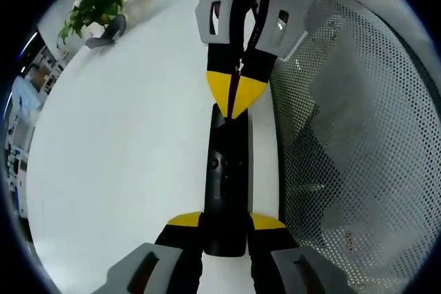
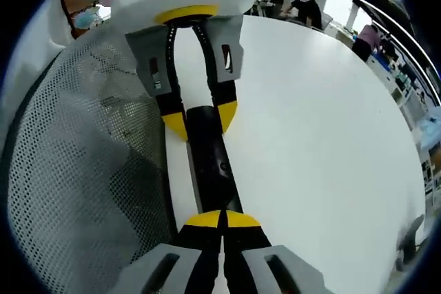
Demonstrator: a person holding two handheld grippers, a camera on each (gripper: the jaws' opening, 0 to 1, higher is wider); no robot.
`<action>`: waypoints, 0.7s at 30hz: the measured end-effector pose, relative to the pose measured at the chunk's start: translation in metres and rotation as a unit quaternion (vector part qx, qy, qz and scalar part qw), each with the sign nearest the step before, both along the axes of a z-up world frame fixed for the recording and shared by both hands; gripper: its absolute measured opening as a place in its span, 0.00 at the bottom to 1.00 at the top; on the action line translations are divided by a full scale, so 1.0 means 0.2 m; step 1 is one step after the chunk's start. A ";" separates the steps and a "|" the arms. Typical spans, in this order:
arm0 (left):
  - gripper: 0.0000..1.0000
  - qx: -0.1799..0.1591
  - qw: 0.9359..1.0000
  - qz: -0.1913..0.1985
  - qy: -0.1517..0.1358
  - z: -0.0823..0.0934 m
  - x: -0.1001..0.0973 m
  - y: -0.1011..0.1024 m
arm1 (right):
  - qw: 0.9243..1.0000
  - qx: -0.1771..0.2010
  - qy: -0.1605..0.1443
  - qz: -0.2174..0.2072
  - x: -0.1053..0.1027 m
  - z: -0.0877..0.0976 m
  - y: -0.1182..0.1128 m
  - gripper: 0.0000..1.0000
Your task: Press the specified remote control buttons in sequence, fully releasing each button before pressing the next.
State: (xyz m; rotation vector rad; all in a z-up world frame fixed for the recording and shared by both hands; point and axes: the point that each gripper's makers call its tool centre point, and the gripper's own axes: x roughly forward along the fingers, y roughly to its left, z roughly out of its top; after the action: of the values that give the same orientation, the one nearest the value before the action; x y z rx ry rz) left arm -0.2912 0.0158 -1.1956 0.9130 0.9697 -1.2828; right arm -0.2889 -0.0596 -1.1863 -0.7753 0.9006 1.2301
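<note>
A long black remote [image 1: 227,170] lies lengthwise on the white table [image 1: 124,142], small round buttons showing near its middle. My left gripper [image 1: 226,222] is shut on its near end, one yellow-tipped jaw on each side. From the top of the left gripper view my right gripper [image 1: 234,94] comes in, its yellow tips shut together and resting on the remote's far end. In the right gripper view the right gripper [image 2: 222,219] sits shut at the remote's [image 2: 210,156] near end, and the left gripper [image 2: 201,120] clamps the far end.
A grey mesh chair back [image 1: 358,149] stands right beside the remote, also seen as the mesh chair back [image 2: 83,156]. A potted plant [image 1: 96,5] stands at the table's far side. People sit beyond the table [image 2: 310,135].
</note>
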 end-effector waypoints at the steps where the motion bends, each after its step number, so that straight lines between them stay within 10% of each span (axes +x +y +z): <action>1: 0.24 -0.001 1.000 0.000 0.000 0.00 0.00 0.00 | 1.000 -0.001 -0.002 0.000 0.00 0.00 0.00 0.00; 7: 0.24 -0.003 1.000 0.007 0.003 0.00 0.01 0.00 | 1.000 0.005 -0.015 -0.007 0.02 -0.01 0.01 0.00; 13: 0.24 -0.009 1.000 0.005 0.002 0.00 0.01 0.00 | 0.992 0.096 0.032 -0.072 0.04 0.02 0.02 0.00; 21: 0.24 -0.019 1.000 0.000 0.000 0.00 0.01 0.00 | 0.998 0.049 -0.009 0.046 0.02 0.00 0.07 0.00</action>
State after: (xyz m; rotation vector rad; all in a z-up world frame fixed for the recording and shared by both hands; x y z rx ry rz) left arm -0.2897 0.0154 -1.1960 0.8840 0.9409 -1.2973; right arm -0.2851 -0.0455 -1.1870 -0.7548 0.7917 1.3360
